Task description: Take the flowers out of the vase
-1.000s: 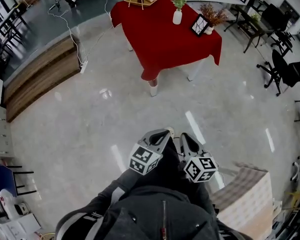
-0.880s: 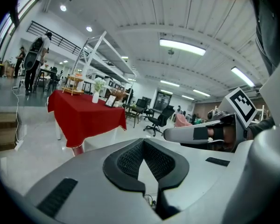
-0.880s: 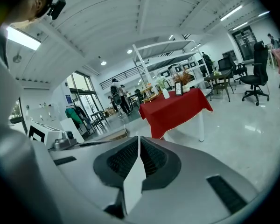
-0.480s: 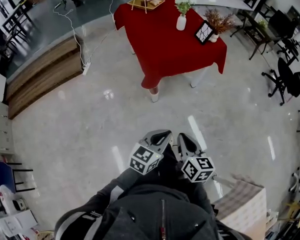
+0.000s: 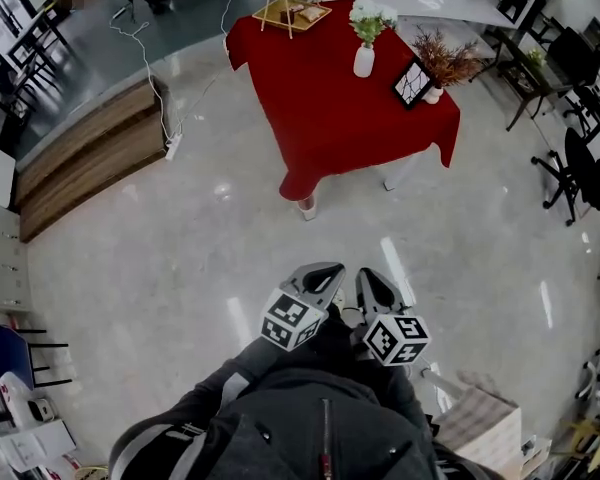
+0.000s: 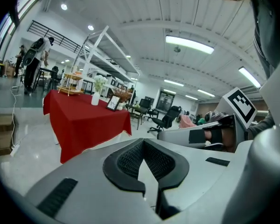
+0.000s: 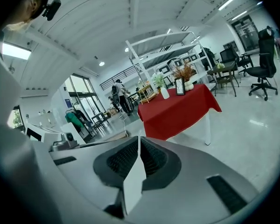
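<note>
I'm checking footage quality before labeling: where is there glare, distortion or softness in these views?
Head view: bright streaks of glare on the glossy floor, and the room's edges bow. Left gripper view: heavy fisheye, dark corners, the left hand-held gripper soft up close. Right gripper view: same dark rim; the red tablecloth reads crisp.

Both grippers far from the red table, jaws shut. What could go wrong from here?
1. The slim white vase stands close to the picture frame and the dried-plant pot. Pulling the flowers without steadying it may tip it into them.
2. The left gripper and right gripper are both shut. They must open before the stems or they will shove them.
3. The loose red tablecloth could snag and drag everything.
</note>
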Demonstrator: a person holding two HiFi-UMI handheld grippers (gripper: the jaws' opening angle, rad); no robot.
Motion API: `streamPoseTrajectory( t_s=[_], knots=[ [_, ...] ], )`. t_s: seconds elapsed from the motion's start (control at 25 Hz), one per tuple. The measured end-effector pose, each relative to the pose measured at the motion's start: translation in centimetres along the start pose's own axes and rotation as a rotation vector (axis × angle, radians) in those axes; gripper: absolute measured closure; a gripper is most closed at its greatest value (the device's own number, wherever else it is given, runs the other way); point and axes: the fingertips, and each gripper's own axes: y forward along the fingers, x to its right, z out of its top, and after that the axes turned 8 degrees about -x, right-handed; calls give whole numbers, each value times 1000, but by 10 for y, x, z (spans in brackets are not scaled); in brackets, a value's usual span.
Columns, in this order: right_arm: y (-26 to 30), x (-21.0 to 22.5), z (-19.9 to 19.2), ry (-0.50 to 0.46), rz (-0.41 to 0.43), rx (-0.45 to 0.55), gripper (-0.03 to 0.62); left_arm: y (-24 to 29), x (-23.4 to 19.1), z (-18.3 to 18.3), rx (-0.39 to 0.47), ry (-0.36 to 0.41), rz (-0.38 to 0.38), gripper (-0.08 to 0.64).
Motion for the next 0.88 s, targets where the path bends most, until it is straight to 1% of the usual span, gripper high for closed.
streamPoseTrajectory(
  t_s=[0.16, 0.4, 0.68, 0.88],
  knots=[
    [14, 17, 16, 7, -8, -8, 574, 19, -12, 14, -1, -4, 7, 551],
    [30, 37, 45, -8, 18, 6, 574, 49, -23, 37, 11, 12, 16, 551],
    [51, 64, 66, -32, 47, -5, 574, 81, -39, 47, 20, -6, 44, 551],
    [65, 74, 77, -51, 72, -17, 574, 96, -48, 55, 35, -20, 65, 551]
  ],
)
